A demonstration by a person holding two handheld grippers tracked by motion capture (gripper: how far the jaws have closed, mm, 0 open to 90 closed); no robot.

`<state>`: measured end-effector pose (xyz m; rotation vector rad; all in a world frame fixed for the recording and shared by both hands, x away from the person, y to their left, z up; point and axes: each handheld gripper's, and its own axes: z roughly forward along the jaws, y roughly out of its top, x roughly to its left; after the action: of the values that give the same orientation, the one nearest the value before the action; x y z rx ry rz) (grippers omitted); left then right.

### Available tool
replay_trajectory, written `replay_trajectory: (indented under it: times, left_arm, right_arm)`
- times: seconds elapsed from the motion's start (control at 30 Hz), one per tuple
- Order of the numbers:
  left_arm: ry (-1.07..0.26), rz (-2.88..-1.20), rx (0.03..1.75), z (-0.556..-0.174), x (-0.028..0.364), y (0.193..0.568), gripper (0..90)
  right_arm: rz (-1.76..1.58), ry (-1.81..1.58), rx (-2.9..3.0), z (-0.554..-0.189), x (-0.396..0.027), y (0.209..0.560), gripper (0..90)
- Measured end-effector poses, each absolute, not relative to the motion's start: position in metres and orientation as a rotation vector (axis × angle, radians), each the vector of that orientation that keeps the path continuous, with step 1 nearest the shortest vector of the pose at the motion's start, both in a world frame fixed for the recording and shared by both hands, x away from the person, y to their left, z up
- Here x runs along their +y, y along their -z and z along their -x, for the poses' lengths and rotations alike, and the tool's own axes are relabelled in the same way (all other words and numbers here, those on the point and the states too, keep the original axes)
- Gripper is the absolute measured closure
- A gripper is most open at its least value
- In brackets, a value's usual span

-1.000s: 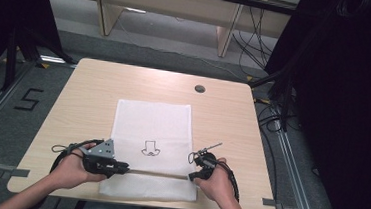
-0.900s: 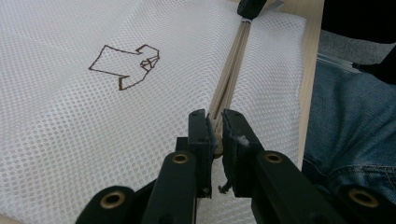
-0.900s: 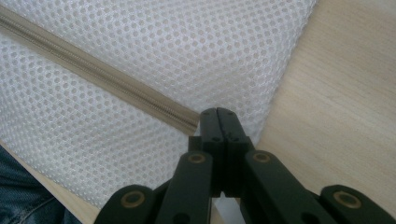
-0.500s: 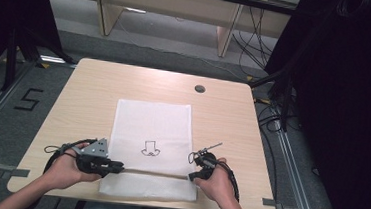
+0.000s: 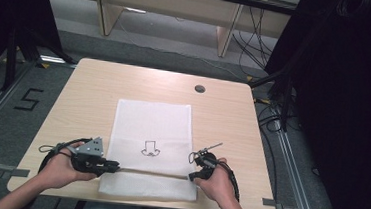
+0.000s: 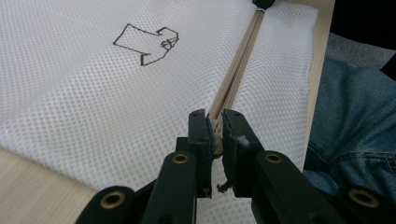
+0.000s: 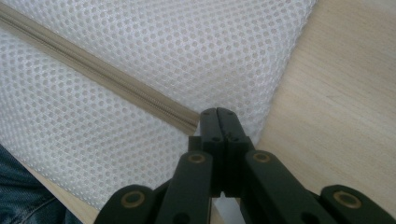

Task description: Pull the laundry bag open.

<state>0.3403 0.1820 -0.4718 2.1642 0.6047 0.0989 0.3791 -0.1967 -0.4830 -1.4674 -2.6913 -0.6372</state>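
A white mesh laundry bag [image 5: 151, 147] lies flat on the light wooden table [image 5: 89, 92], near the edge where the person sits, and everything else is easiest placed from it. A beige zipper [image 5: 153, 172] runs straight across the bag close to its near end, from one side edge to the other. Just beyond the zipper, about the middle of the bag, there is a small dark outline drawing [image 5: 150, 149].

The left gripper [image 5: 112, 167], black with a grey three-cornered plate on top, sits at the bag's left edge, at the zipper's left end. In the left gripper view its two jaws stand a narrow way apart and pinch the zipper's end piece [image 6: 215, 135] between the pads, with the zipper tape running away from them across the mesh. The left hand [image 5: 60, 167] holding it rests on the table just left of the bag.

The right gripper [image 5: 194, 176] is at the bag's right edge, at the other end of the zipper. In the right gripper view its jaws [image 7: 218, 122] are pressed fully together, with the end of the zipper and the corner of mesh meeting their tips; whether any fabric is caught between them I cannot tell. The right hand [image 5: 217, 182] lies on the table just right of the bag.

A round dark grommet [image 5: 199, 89] sits in the table well beyond the bag's far right corner. Blue denim [image 6: 355, 121] shows past the bag's near edge.
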Motion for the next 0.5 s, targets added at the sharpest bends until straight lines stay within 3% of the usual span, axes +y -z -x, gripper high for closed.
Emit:
replay_trajectory:
  times: [0.5]
  left_arm:
    - [-0.096,-2.150,0.663,-0.339,0.207,0.474,81.7]
  right_arm:
    - [1.472,0.618,-2.692,-0.379,-0.196,0.482,90.0]
